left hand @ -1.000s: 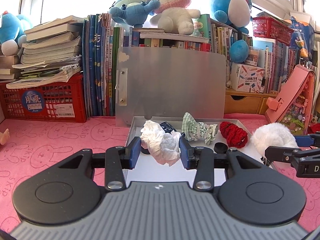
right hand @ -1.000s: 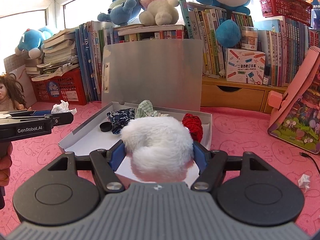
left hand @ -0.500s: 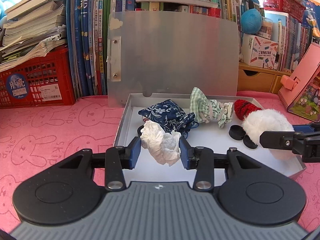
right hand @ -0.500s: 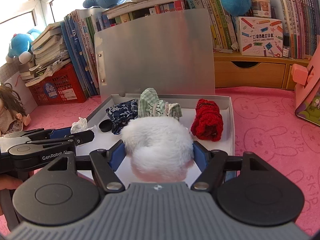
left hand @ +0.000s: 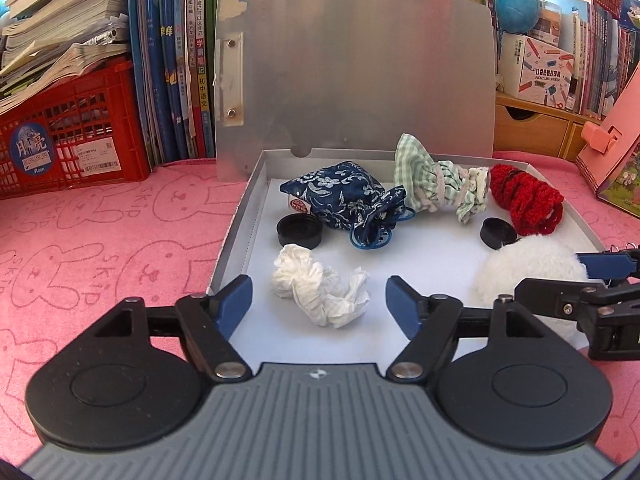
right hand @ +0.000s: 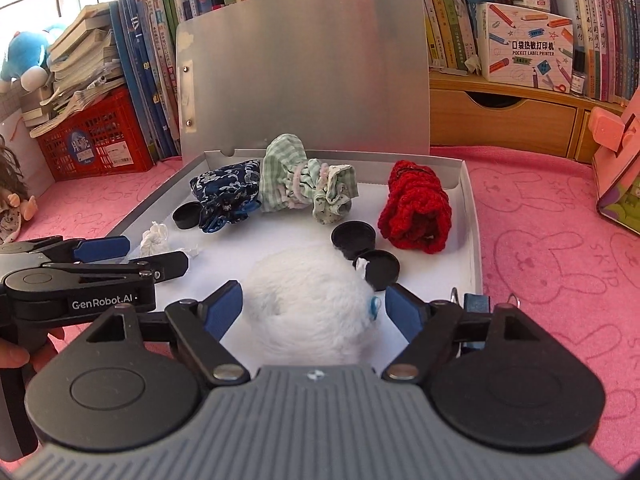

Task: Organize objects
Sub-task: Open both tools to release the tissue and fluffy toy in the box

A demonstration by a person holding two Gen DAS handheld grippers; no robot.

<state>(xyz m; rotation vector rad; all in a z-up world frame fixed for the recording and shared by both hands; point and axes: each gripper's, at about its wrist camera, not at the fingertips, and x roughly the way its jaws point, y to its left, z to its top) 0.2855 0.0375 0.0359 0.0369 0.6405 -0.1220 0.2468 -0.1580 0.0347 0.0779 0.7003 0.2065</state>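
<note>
An open grey box [left hand: 234,232] with a raised lid [left hand: 356,72] holds a blue floral pouch [left hand: 340,196], a green checked pouch [left hand: 432,184], a red knitted piece [left hand: 524,200] and black caps [left hand: 299,230]. My left gripper [left hand: 319,300] is open over the box's front; a crumpled white tissue [left hand: 320,286] lies loose between its fingers. My right gripper [right hand: 314,306] is open around a white fluffy ball [right hand: 312,308] resting in the box; the ball also shows in the left wrist view [left hand: 528,276].
The box stands on a pink bunny-print mat [left hand: 100,248]. A red crate [left hand: 68,136] with stacked books, upright books [left hand: 176,60] and a wooden drawer unit [right hand: 500,116] line the back. A pink case [left hand: 616,152] leans at the right. A doll [right hand: 12,208] sits at far left.
Both grippers have come down into the box and opened. The left one let go of the tissue and the right one let go of the fluffy ball; both now lie on the box floor.
</note>
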